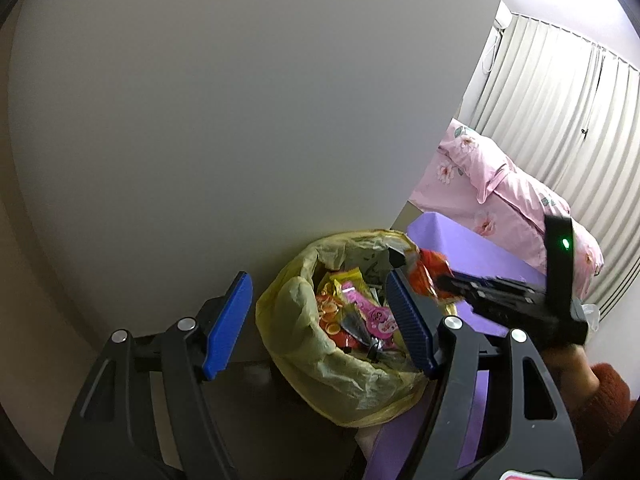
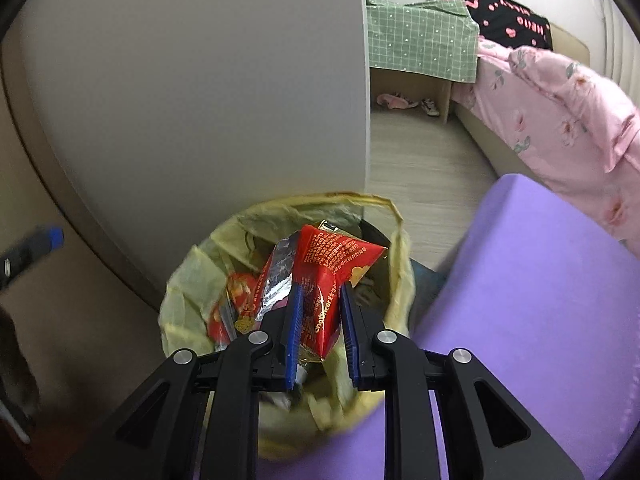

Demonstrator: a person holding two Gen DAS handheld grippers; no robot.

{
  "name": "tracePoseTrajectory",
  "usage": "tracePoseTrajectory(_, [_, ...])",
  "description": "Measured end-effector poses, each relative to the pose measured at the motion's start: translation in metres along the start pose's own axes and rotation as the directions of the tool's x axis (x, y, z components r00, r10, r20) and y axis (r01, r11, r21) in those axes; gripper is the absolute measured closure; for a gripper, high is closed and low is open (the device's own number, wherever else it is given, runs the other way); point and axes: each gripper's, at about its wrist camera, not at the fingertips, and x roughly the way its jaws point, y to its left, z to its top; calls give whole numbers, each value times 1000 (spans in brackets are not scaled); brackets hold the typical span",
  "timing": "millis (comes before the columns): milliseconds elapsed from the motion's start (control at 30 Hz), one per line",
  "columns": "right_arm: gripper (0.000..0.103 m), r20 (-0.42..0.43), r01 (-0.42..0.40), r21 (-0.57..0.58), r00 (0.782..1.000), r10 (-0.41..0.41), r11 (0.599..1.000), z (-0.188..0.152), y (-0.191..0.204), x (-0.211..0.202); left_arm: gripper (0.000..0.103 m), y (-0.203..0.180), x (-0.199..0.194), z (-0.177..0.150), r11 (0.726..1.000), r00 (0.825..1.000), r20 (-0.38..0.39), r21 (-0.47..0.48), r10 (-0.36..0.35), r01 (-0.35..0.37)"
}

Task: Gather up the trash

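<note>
We've got the right claw (image 2: 319,330) pinched on a red snack wrapper (image 2: 334,268), holding it right over the mouth of the trash bin (image 2: 394,216) with its yellow liner bag (image 2: 180,280). The bin stands against the white wall panel (image 2: 200,80), beside the purple mat (image 2: 540,300), and it's already well filled with bright packets.

Our left claw (image 1: 320,320) hangs wide open with nothing between its blue pads (image 1: 226,320), just in front of the bin.

Now, the risks as we see them. The wrapper is light and crinkly, with its torn foil flap (image 2: 278,276) sticking out to the left; if we let go too high, it could flutter and land on the rim or slide off onto the mat. The pile inside sits high too, so the wrapper may perch on top and tip out. The liner looks loosely draped, so a claw dipping in could snag it and drag it off the rim. And the two claws are near each other here, so a careless swing risks a knock.
</note>
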Motion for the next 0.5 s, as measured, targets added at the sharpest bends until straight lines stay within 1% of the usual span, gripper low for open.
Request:
tracePoseTrajectory(67, [64,-9,-25,32,1000,25,999,2,-5,4,37,-1,2,-3,1000,1000,-6,-1,-1,1])
tracePoseTrajectory(133, [58,-3,-41,42,999,41,998,1,-9,3,37,-3,4,-5,1000,1000,-10,-5,-1,1])
tracePoseTrajectory(233, [58,8,-19,34,1000,18,999,-5,-11,-5,37,-11,7,-9,1000,1000,-20,5,5,-5])
tracePoseTrajectory(300, [58,16,-11,47,1000,10,999,-11,-16,-18,37,-19,7,-13,1000,1000,-25,23,11,-11])
tracePoseTrajectory(367, [58,33,-2,62,999,0,998,-18,-20,-32,37,-32,4,-18,999,1000,-30,48,11,-9])
tracePoseTrajectory(500, [58,78,42,86,996,-49,995,-35,-28,-76,37,-62,-6,-29,995,999,-37,101,0,4])
